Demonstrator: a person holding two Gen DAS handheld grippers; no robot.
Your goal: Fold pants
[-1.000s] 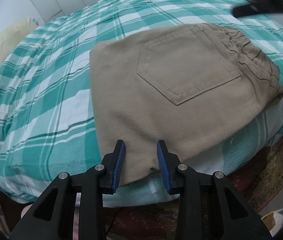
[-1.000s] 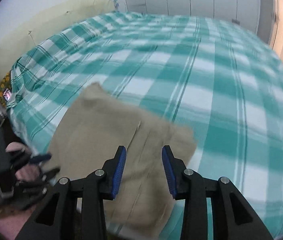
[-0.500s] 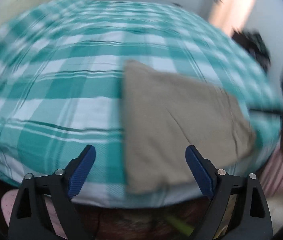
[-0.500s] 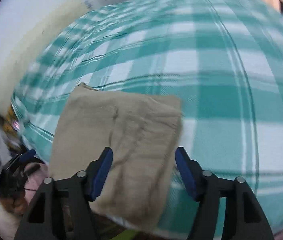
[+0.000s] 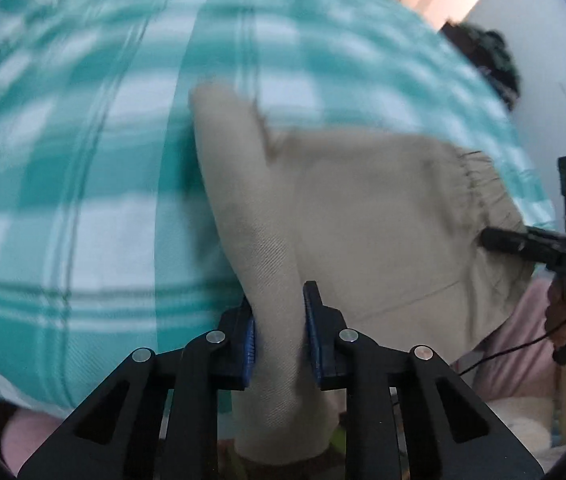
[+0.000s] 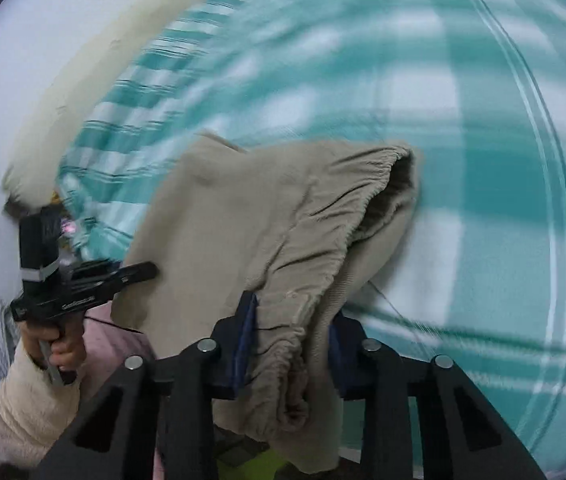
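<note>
Pants point(image 5: 363, 216) lie on the bed point(image 5: 83, 160), near edge raised. Left tongs point(image 5: 279, 332) closing on a fold; right tongs point(image 6: 291, 344) closing on the waistband point(image 6: 323, 216).

The pants point(image 5: 363, 208) are beige woven cloth, matt, with a fine diagonal twill rib that shows close to the left tool point(image 5: 279, 324); the gathered waistband point(image 6: 347, 208) puckers into soft ridges (elastic, by the look of it). Under the pants, the bed cover point(image 5: 83, 184) is teal-and-white checked cloth, matt and blurred. Both tools look like black plastic with a dull sheen, set with small bright metal pins, and their pads point(image 5: 249, 340) are blue with a matt face. The right tool point(image 6: 289, 344) looks the same. Left of the pants, a sleeve point(image 6: 7, 412) is cream, fleecy and rough.
</note>
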